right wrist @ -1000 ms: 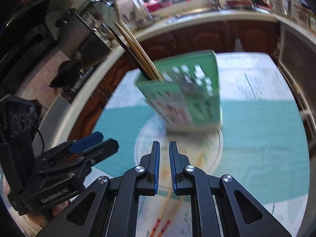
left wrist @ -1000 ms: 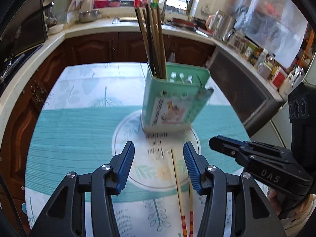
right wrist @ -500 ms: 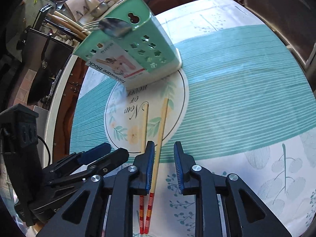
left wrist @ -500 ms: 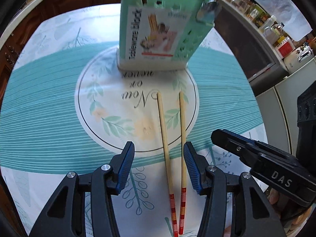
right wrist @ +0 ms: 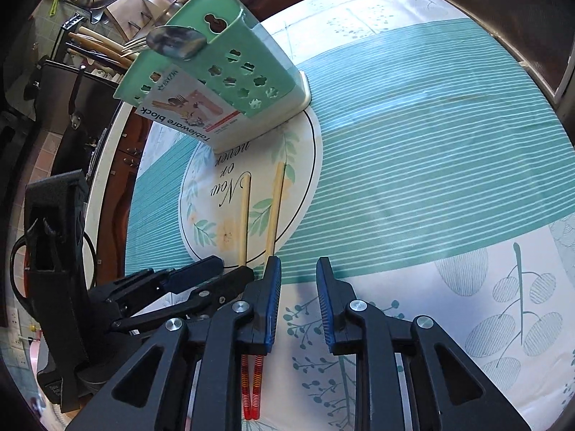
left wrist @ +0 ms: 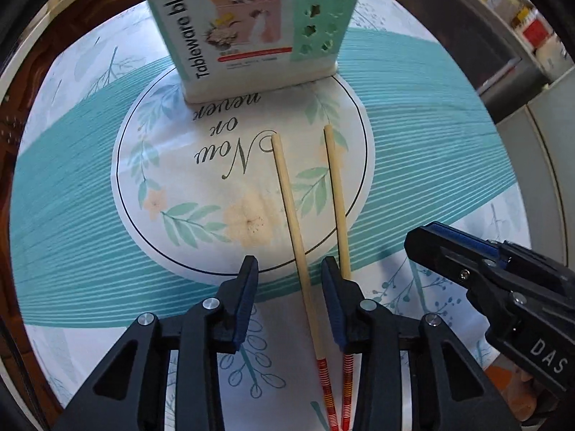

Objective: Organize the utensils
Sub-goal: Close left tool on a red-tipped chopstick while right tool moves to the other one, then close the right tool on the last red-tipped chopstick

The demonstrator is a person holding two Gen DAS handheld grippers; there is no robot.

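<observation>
Two chopsticks (left wrist: 287, 212) nearer than before, left gripper (left wrist: 289, 298) closing around one, right gripper (right wrist: 297, 300) parted, empty

Top of the green holder (left wrist: 251, 18) cut off by the left-wrist picture's upper edge. Red ends of the chopsticks (left wrist: 303, 280) run off the near edge. Right chopstick (right wrist: 273, 212) partly hidden behind the right gripper (right wrist: 298, 301).

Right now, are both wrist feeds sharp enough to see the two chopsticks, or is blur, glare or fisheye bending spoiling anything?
Left wrist view: sharp, evenly daylit; both chopsticks crisp, green utensil holder cropped at the top, the tablecloth stripes bowed by the fisheye. Right wrist view: also sharp; the holder appears to lean from distortion, the spoon glints, dark corners at the left.
</observation>
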